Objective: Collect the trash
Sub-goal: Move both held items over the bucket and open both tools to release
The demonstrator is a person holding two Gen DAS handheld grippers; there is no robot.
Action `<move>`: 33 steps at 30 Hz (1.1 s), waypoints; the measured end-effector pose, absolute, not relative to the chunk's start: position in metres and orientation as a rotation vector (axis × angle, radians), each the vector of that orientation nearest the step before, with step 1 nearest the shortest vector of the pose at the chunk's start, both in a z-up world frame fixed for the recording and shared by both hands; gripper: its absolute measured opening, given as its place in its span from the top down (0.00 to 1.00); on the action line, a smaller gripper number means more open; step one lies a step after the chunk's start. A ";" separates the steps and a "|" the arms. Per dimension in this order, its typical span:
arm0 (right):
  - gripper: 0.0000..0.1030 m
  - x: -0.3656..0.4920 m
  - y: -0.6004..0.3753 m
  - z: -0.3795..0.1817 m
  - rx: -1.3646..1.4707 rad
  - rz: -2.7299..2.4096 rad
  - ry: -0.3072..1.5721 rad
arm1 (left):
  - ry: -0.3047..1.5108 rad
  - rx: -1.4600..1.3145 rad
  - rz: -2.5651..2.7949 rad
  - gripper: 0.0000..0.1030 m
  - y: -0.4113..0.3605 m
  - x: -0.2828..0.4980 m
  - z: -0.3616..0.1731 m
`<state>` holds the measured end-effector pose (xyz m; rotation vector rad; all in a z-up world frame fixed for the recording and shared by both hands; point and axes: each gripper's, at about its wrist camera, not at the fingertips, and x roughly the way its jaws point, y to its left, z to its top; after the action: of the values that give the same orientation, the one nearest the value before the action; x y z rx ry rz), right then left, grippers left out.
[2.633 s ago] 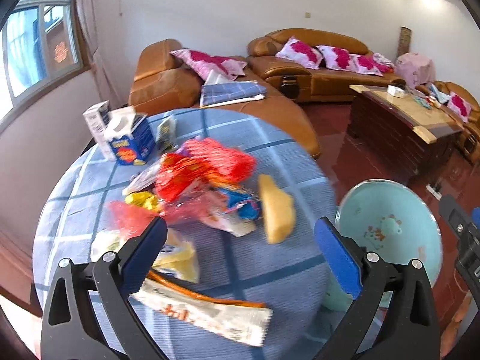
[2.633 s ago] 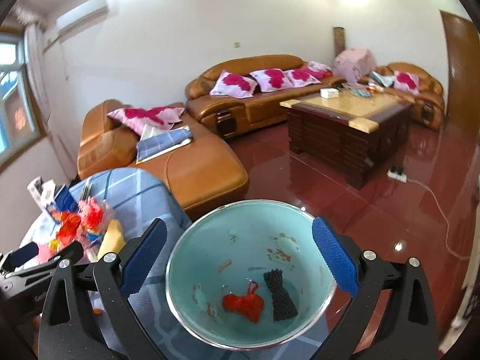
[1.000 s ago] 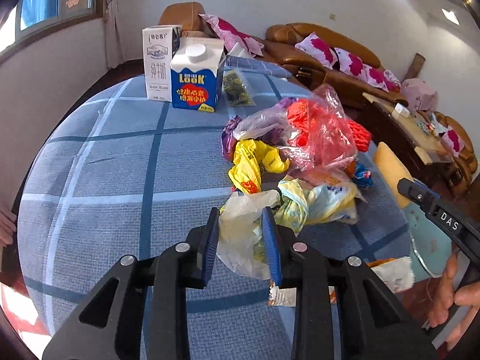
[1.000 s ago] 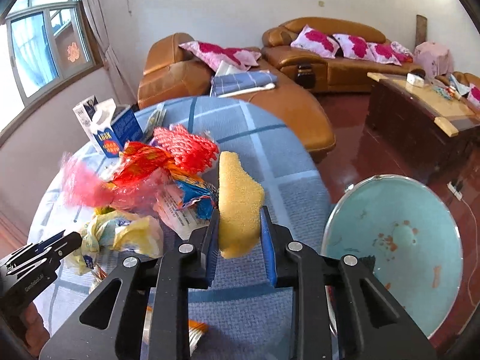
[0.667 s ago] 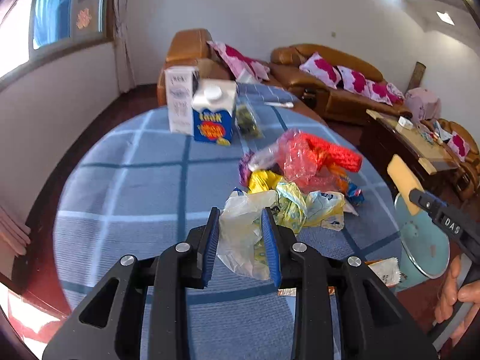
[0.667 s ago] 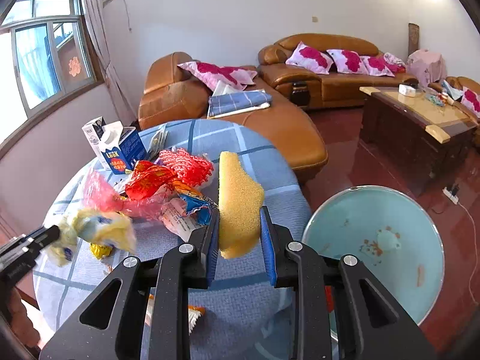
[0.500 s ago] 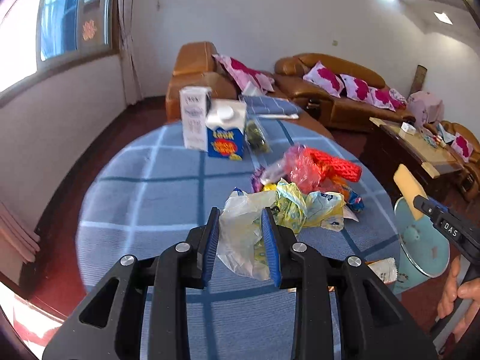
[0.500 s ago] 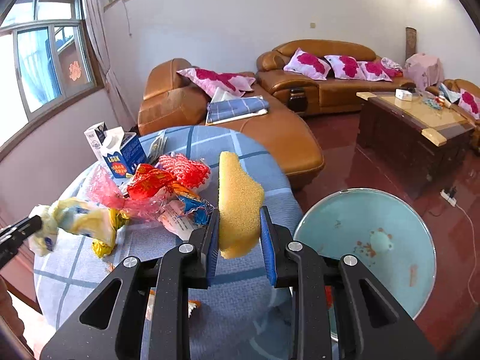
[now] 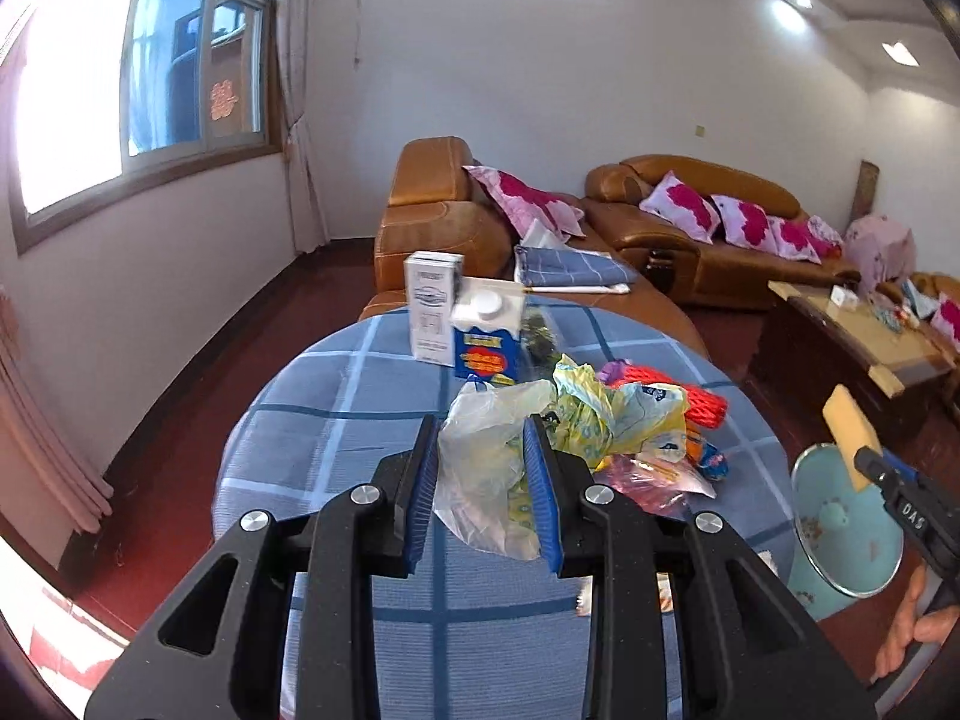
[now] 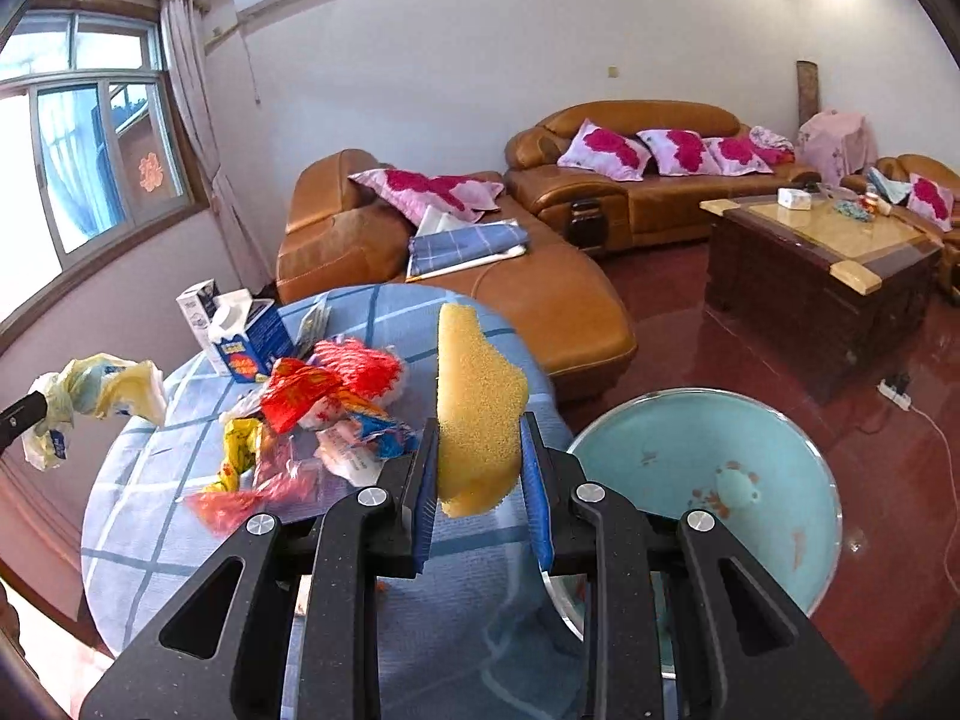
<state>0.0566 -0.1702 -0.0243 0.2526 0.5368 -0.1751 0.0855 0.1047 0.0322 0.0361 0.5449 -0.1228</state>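
Observation:
My left gripper [image 9: 480, 432] is shut on a crumpled clear and yellow plastic bag [image 9: 486, 456], held up above the round table [image 9: 336, 420] with its blue checked cloth. My right gripper [image 10: 477, 426] is shut on a yellow sponge [image 10: 477, 408], held upright over the table's right edge. Just right of it, below, stands a light blue bin [image 10: 720, 480] with small scraps inside. A pile of wrappers and red netting [image 10: 336, 384] lies mid-table. In the left wrist view the sponge [image 9: 846, 432] hangs over the bin [image 9: 840, 534].
A blue milk carton [image 9: 486, 342] and a white carton [image 9: 432, 306] stand at the table's far side. Brown leather sofas [image 10: 468, 288] lie beyond, and a dark coffee table [image 10: 822, 258] stands at the right on the red floor. A person's hand [image 9: 918, 630] shows at lower right.
Both grippers have risen and drawn back from the table. The left one lifted the plastic bag off the pile, and the right one carried the sponge toward the bin.

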 end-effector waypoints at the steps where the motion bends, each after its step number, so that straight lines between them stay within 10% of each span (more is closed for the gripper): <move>1: 0.75 0.055 -0.173 -0.024 0.258 -0.177 0.537 | 0.548 0.046 -0.127 0.72 0.097 0.086 0.030; 33: 0.75 0.008 -0.286 -0.069 0.312 -0.485 0.593 | 0.640 0.226 -0.400 0.72 -0.125 0.078 -0.020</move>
<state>0.0076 -0.2861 -0.0694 0.3121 0.5934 -0.4847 0.0781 -0.1253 -0.0203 0.2263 0.6400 -0.3996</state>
